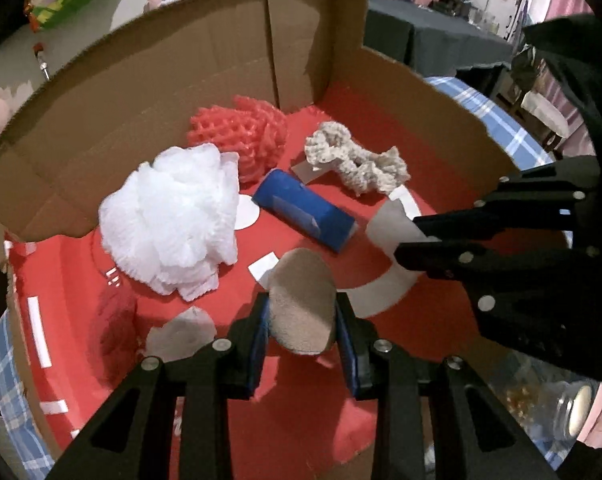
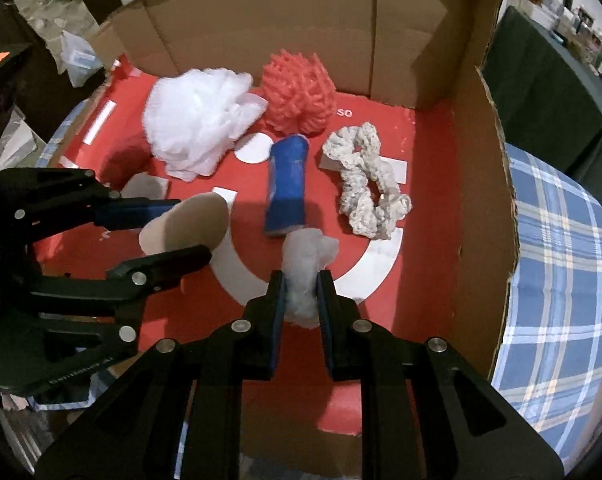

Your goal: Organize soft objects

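Left wrist view: left gripper clamped on tan sponge; right gripper pinching white fluff, above red-floored cardboard box.

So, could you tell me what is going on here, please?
A person with two handheld grippers is sorting soft things over a cardboard box. The left gripper clamps a tan oval sponge; the right gripper clamps a white fluffy wad. Already lying inside are a white mesh pouf, red foam netting, a blue roll and a cream crocheted scrunchie.
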